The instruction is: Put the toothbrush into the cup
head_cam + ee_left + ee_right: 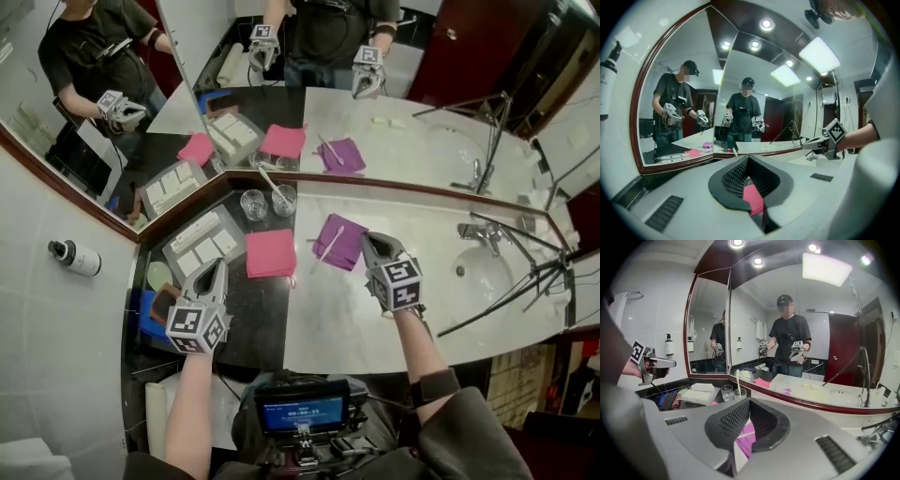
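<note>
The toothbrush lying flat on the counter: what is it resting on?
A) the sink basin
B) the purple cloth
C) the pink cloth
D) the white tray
B: the toothbrush lies slantwise across the purple cloth, just right of the pink cloth.

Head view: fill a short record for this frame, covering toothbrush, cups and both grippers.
toothbrush: lying on purple cloth, not held
cups: left cup empty, right cup holds a white stick
left gripper: shut, empty, over the dark counter
right gripper: shut, empty, by the purple cloth's edge
task: toothbrush not yet in a cup
</note>
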`<state>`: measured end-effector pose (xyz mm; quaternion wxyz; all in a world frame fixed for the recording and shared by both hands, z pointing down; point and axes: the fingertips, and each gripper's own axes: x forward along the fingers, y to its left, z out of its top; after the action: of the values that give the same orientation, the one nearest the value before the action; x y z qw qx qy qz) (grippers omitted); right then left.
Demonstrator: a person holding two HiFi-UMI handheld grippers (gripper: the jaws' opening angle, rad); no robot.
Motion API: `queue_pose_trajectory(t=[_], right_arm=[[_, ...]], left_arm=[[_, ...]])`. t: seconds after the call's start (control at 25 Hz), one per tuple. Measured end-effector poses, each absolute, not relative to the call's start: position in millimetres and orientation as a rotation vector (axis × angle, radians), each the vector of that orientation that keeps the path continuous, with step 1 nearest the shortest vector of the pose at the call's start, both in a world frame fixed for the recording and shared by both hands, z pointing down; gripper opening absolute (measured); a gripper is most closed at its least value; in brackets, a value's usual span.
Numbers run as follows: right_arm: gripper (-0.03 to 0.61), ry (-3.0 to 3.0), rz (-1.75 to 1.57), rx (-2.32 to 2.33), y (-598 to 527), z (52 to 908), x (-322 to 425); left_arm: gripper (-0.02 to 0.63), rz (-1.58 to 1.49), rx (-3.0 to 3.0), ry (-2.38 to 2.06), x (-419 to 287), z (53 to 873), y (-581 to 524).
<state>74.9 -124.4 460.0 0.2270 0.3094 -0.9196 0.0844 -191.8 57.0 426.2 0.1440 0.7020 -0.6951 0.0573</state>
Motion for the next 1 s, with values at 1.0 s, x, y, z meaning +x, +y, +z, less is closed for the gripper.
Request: queue_pose_trajectory(t=[1.0], right_arm=[[0.017,-2.416,0.350,1.080,-126.6,493.2,186.1]], left_arm=[[0.045,0.322,2.138,-1.899,-145.3,430.5,24.4]])
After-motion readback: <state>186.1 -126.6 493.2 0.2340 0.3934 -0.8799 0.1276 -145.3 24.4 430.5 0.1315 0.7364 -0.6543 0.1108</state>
